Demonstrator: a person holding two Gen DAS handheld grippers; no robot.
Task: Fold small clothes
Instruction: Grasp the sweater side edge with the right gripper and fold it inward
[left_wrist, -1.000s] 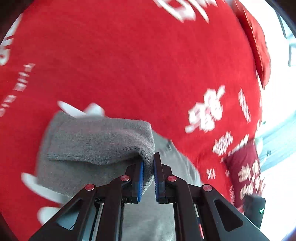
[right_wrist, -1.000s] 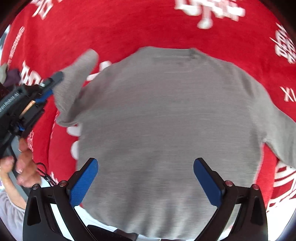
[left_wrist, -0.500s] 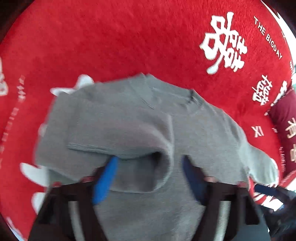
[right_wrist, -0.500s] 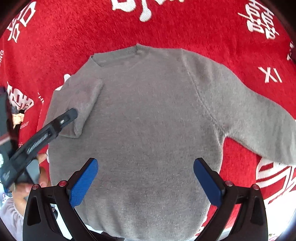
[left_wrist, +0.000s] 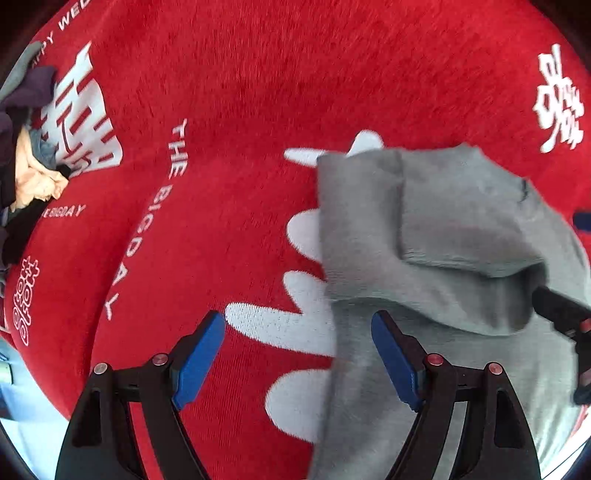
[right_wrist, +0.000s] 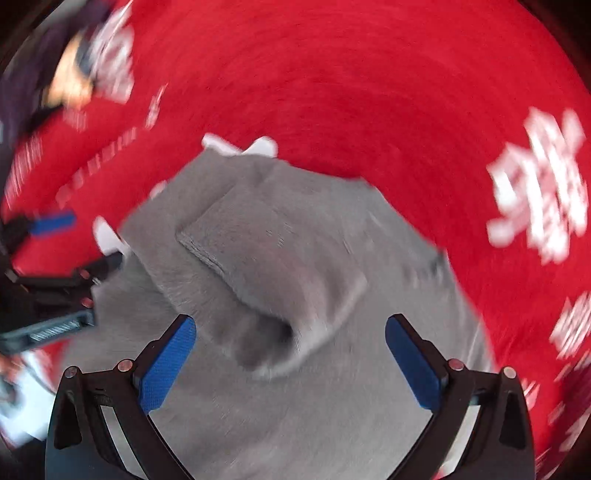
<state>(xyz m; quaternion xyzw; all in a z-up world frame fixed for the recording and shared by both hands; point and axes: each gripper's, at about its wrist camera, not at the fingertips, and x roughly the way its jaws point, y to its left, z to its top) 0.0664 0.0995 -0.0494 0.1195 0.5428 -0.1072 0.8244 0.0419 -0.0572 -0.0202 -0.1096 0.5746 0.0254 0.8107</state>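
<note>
A small grey sweater (left_wrist: 443, 258) lies flat on a red cloth (left_wrist: 258, 92) printed in white. One sleeve (right_wrist: 251, 236) is folded across its body. My left gripper (left_wrist: 299, 362) is open above the sweater's side edge, one pad over grey knit and the other over red cloth, gripping nothing. My right gripper (right_wrist: 291, 365) is open over the body, just below the folded sleeve's cuff, also gripping nothing. The right wrist view is blurred by motion. A black finger (left_wrist: 561, 310) of the right gripper shows at the left view's right edge. The left gripper (right_wrist: 77, 245) appears at the sweater's left side.
A pile of dark and peach clothes (left_wrist: 26, 147) sits at the far left of the red cloth and shows blurred as the pile (right_wrist: 62, 74) at the top left. The cloth's edge and a pale floor (left_wrist: 22, 406) lie at the lower left.
My left gripper let go of the sleeve, opened, and drew aside to the sweater's edge. The sleeve now lies folded on the body. My right gripper swung and rolled over the folded sleeve.
</note>
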